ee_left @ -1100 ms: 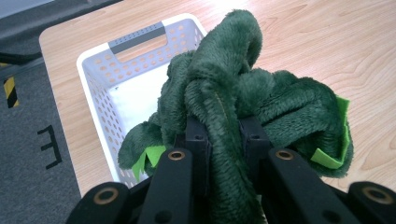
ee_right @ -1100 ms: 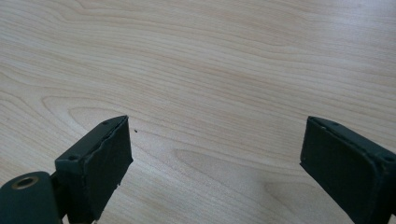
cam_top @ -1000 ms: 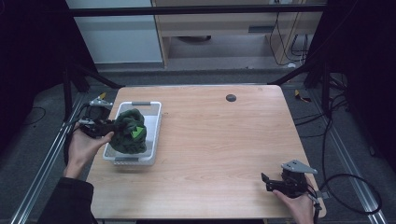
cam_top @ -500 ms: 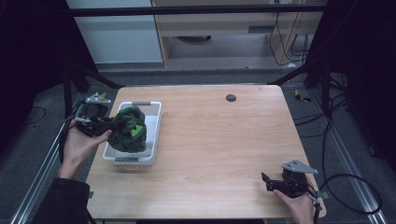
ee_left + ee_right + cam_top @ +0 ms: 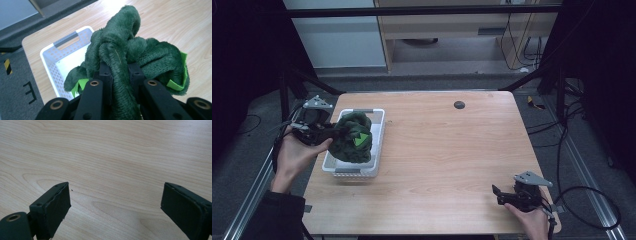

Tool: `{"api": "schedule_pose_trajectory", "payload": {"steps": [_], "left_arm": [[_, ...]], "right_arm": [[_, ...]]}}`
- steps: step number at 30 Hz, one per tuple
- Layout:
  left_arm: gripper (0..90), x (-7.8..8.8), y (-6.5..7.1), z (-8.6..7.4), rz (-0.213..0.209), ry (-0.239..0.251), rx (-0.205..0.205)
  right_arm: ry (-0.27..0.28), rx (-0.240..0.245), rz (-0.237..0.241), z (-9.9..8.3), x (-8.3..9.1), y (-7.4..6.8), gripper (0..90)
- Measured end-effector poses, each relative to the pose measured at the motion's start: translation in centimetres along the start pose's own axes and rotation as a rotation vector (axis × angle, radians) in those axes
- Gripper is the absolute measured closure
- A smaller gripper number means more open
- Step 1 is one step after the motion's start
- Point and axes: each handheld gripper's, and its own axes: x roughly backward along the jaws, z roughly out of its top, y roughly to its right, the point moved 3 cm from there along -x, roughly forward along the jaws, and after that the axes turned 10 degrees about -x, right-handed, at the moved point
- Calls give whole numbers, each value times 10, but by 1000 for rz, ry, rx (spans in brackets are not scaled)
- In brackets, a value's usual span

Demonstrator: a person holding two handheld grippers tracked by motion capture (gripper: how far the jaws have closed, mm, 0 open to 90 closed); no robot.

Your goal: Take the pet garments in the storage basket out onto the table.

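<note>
The fingers (image 5: 106, 75) of the left gripper (image 5: 120, 82) are clamped on a thick fold of a dark green plush toy (image 5: 132, 50), the fleece bulging up between the two black pads. From that pinch the toy's bulk hangs forward and away from the gripper, its bright green felt bits poking out at the sides, and in the high view it sits over the white perforated basket (image 5: 379, 131) at the left edge of the desk (image 5: 452, 165). Whether its lower end rests in the basket or hangs clear of the floor of it, I cannot tell. The toy (image 5: 353, 136) lies from the left gripper (image 5: 319, 132) toward the middle of the desk, so a lift up and across would carry it out over the basket's long side. The right gripper (image 5: 512, 194) is well apart, near the front right corner, its fingers (image 5: 53, 202) spread wide over bare wood with nothing between them; the left hand (image 5: 297, 152) is plainly the one placed for this move.
</note>
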Motion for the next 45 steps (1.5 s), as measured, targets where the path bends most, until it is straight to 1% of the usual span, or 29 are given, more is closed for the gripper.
{"api": "schedule_pose_trajectory", "payload": {"steps": [8,13,17,21,22,23,24,25,26,32,35,37,42,44,45], "left_arm": [[778,0,13,11,-19,-2,-51],[777,-2,20,18,-29,1,-68],[777,-5,26,21,-46,3,-83],[778,-10,34,23,-67,13,-92],[778,-11,36,24,-73,11,-96],[778,-12,38,25,-78,13,-102],[777,-14,40,25,-83,21,-95],[777,-16,42,26,-90,19,-104],[777,-17,44,27,-94,21,-104],[777,-26,58,35,-123,24,-130],[777,-29,66,40,-136,34,-142],[777,-31,70,44,-145,39,-151],[777,-38,81,50,-164,38,-169],[777,-42,87,53,-178,41,-177],[777,-42,87,53,-178,41,-177]], "right_arm": [[0,-1,0,0,0,0,88],[-1,1,1,0,0,0,88],[-1,3,-1,0,0,0,88],[-2,3,0,0,0,0,89],[-5,-6,3,0,0,-1,89],[-4,-5,3,0,0,-1,89],[-4,-7,4,0,0,-1,90],[-1,1,0,0,0,0,90],[0,2,0,0,0,0,90],[0,1,0,0,0,0,90],[2,3,0,0,1,0,90],[-1,-8,5,0,1,-1,90],[3,3,2,0,1,0,90],[-3,-6,2,0,1,-1,90],[-3,-6,2,0,1,-1,90]]}}
